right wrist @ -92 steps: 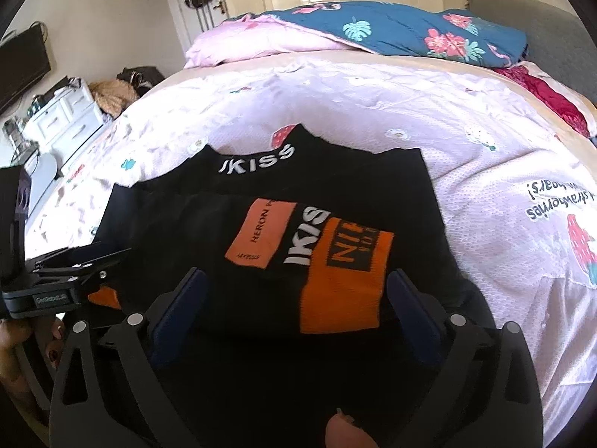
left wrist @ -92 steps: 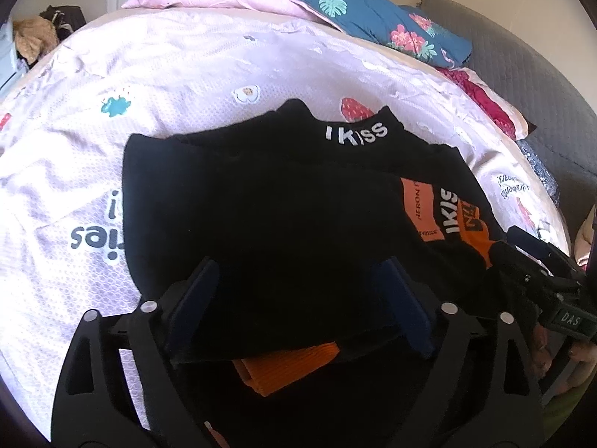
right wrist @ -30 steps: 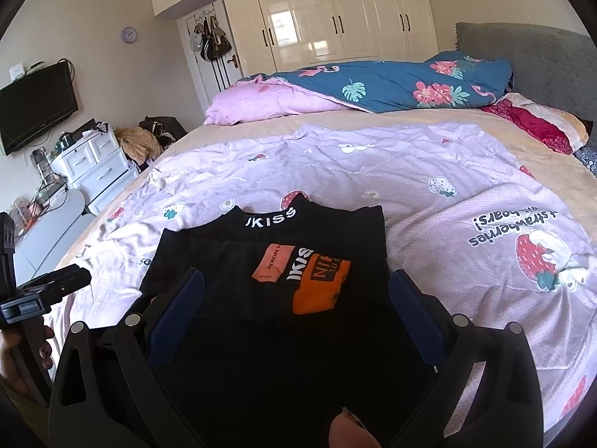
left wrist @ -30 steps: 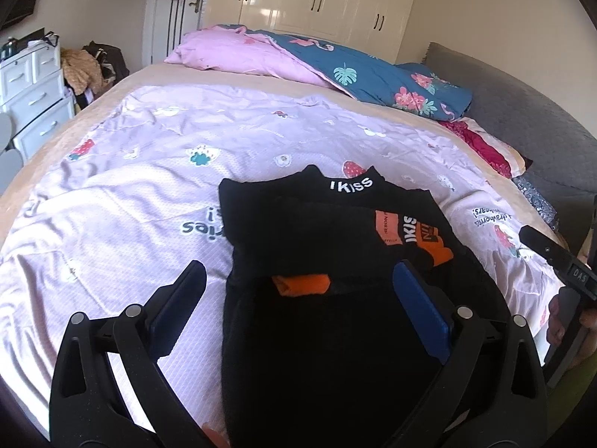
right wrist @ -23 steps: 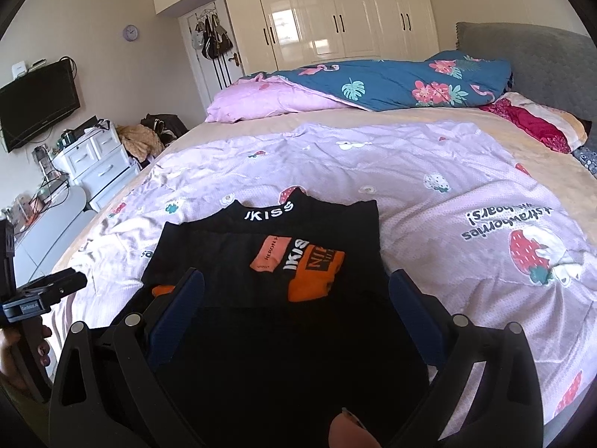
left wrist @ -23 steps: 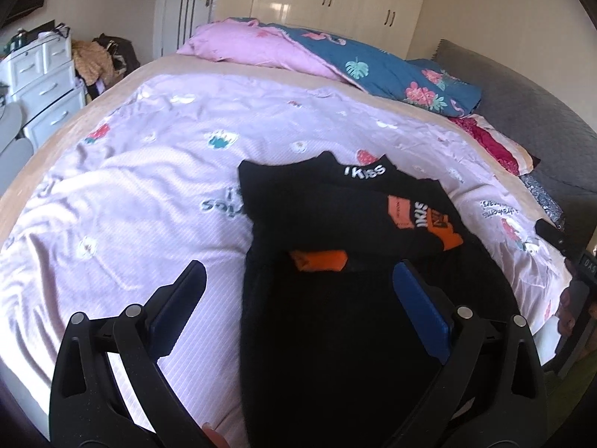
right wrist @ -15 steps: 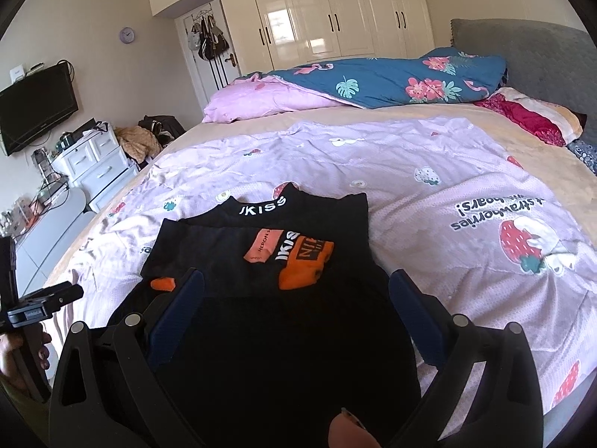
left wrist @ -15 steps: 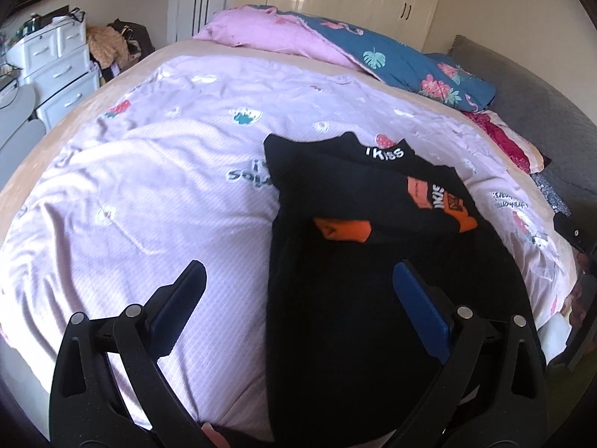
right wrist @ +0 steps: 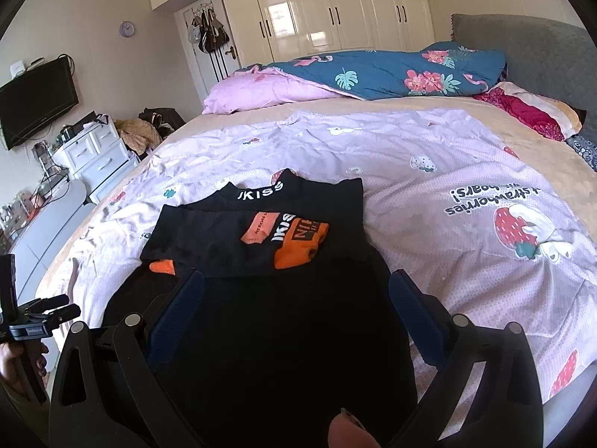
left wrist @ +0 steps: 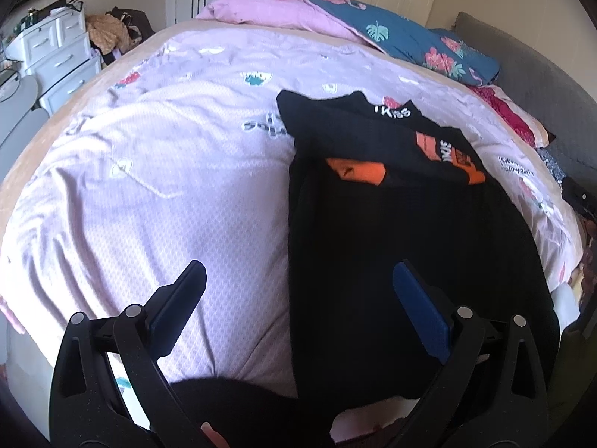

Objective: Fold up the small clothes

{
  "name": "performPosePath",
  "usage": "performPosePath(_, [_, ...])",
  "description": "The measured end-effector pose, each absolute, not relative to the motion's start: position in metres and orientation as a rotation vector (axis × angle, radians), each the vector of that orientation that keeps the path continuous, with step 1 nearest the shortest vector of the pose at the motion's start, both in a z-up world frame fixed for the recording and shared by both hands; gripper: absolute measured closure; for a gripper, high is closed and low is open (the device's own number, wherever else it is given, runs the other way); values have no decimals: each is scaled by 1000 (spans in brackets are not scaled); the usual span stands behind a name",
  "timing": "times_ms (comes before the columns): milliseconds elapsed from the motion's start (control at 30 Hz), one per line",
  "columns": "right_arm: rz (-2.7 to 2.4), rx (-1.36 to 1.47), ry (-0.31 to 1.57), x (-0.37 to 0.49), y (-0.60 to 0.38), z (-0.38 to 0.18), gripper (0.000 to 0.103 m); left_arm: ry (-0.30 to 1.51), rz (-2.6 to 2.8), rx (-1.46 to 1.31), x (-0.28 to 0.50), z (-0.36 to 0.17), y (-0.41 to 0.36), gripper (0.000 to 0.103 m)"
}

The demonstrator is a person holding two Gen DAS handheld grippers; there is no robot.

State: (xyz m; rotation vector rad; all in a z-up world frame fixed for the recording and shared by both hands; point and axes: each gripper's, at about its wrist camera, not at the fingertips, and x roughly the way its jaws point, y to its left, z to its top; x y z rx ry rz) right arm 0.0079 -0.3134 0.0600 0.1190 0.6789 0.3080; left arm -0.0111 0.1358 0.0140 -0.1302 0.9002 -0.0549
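A black garment [left wrist: 403, 231] [right wrist: 283, 317] with orange patches and white "IKISS" lettering lies on the lilac bedspread [left wrist: 156, 186] [right wrist: 466, 171], its sleeves folded in across the chest. My left gripper [left wrist: 298, 280] is open above the near bed edge, its right finger over the garment's hem, left finger over bare sheet. My right gripper [right wrist: 296, 287] is open above the garment's lower half, holding nothing. The left gripper also shows at the left edge of the right wrist view, held by a hand [right wrist: 15, 358].
A pink pillow [right wrist: 261, 91] and a blue floral duvet [right wrist: 384, 71] lie at the far side of the bed. A grey headboard [right wrist: 530, 48] stands on the right. White drawers [right wrist: 93, 153] and a grey chair [right wrist: 48, 231] stand left of the bed.
Both grippers have pulled back and up from the garment since three seconds ago. The left one has swung leftward, so the garment now sits right of centre in its view.
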Motion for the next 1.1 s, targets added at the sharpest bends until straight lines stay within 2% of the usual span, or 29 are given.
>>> performPosePath(400, [316,80,715,-1,-312,49,4,977,-114,-152,-29,-12,135,10])
performPosePath(567, [318,57,735,-6,-311,42,4,1015,-153,-170,-35,-25,133,21])
performPosePath(700, [314,42,753,-9,-313,35,4,1038,-182,-192,-41,-33,132,34])
performPosePath(867, [314,23,788,-18,-317,21,4,1068,-209,-186,-46,-41,126,41])
performPosePath(1100, [294,-1,847,-30,-328,-5,4,1115,-255,-205,-47,-52,118,45])
